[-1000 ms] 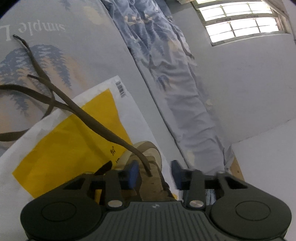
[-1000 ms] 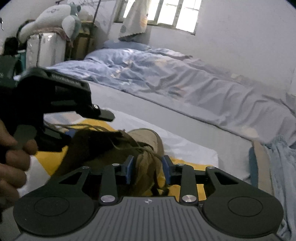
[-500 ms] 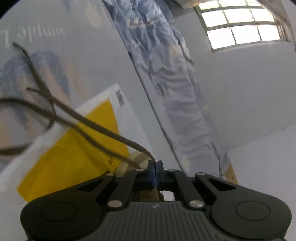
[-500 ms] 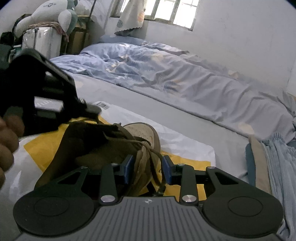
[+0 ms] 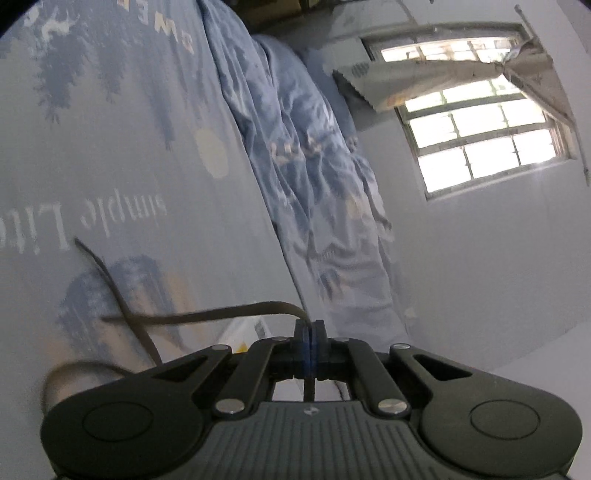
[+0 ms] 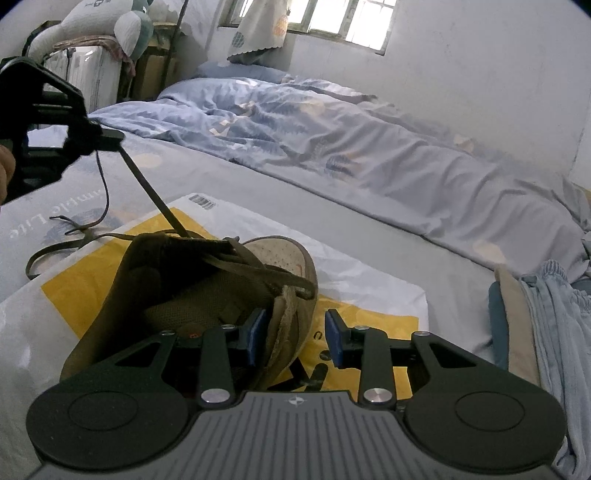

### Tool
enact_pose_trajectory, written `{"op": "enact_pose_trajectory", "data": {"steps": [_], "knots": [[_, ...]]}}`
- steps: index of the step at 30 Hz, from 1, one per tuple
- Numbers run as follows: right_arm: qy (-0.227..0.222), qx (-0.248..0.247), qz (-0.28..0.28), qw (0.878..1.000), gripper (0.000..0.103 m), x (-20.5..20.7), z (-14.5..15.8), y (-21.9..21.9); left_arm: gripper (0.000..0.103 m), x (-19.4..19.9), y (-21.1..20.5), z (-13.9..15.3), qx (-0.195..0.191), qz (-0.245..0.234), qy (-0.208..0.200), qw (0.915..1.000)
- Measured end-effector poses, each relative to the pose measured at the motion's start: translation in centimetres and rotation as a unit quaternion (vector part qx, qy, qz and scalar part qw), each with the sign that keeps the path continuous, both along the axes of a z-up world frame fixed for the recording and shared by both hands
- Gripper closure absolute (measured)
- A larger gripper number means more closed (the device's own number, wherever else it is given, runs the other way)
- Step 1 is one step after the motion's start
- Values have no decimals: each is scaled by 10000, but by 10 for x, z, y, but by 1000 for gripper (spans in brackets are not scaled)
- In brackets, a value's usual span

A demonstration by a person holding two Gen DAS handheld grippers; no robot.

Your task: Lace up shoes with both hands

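Observation:
A brown shoe (image 6: 207, 295) lies on a yellow-and-white plastic bag (image 6: 369, 280) on the bed, heel toward the right wrist camera. My right gripper (image 6: 295, 314) straddles the shoe's right side wall, one finger inside the opening and the other outside, holding it. My left gripper (image 5: 309, 330) is shut on a brown lace (image 5: 221, 314). In the right wrist view the left gripper (image 6: 114, 137) hangs up and left of the shoe, and the lace (image 6: 155, 195) runs taut down to the eyelets. Loose lace lengths (image 6: 85, 225) trail over the sheet.
A crumpled blue duvet (image 6: 332, 140) fills the far side of the bed. Folded clothes (image 6: 546, 325) lie at the right edge. A plush toy (image 6: 110, 26) sits on boxes at the back left. A person's hand (image 6: 5, 170) holds the left gripper. A window (image 5: 480, 140) is beyond.
The left gripper shut on the lace beside the shoe, then drew it up and away to the left until it pulled taut. The right gripper stayed on the shoe.

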State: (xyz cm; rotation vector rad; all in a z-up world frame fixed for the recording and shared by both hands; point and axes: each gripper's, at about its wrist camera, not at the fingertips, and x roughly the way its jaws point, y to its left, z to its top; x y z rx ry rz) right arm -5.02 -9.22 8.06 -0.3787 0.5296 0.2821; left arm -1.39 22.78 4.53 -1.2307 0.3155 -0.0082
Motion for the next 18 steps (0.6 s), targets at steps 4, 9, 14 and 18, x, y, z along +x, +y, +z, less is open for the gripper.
{"op": "enact_pose_trajectory", "data": {"steps": [4, 9, 14, 18], "knots": [[14, -16, 3, 10000, 69, 0, 0, 0, 103, -9, 12, 4, -14, 242, -13, 9997], [20, -43, -15, 10000, 69, 3, 0, -1, 103, -27, 17, 17, -2, 342, -102, 9994], [32, -62, -49, 10000, 69, 6, -1, 1, 103, -48, 14, 28, 119, 301, -144, 9994], [87, -124, -71, 9999, 69, 9, -6, 4, 103, -61, 15, 34, 298, 253, -86, 9992]]}}
